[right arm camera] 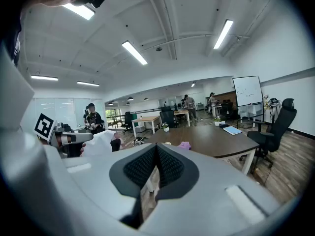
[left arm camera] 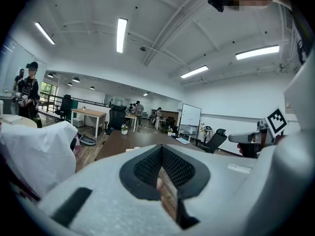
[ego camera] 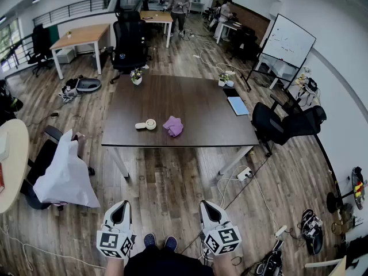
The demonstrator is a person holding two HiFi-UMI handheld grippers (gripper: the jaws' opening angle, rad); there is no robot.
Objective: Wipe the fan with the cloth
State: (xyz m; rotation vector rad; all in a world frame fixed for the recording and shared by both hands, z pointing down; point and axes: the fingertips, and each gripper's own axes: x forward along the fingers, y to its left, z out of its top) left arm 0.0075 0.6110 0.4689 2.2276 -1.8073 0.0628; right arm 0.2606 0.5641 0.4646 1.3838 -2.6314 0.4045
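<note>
Your grippers sit closest, low in the head view either side of your shoes (ego camera: 158, 241). The left gripper (ego camera: 121, 206) and right gripper (ego camera: 206, 206) both have their jaws pressed together with nothing between them. Their dark meshed pads (left arm camera: 147, 167) meet, with only room behind. You hold both close to your body and roughly level, which reads as a start pose with wiping not begun.

The fan (ego camera: 147, 124) lies flat on the table (ego camera: 190, 99), left of centre near the front edge. It is small and white, with a round head and stubby handle, probably hard plastic. The cloth (ego camera: 173, 126) is just beside it on the right, not touching: pink-purple, a soft crumpled heap. Both were likely put near that edge for easy reach.

The tabletop is dark brown, matte and rectangular, on white legs. The gripper shells are pale grey and grainy.

Both things are well apart from you, so step in first. The fan looks light and may slide under the cloth, so steady it with one gripper.
</note>
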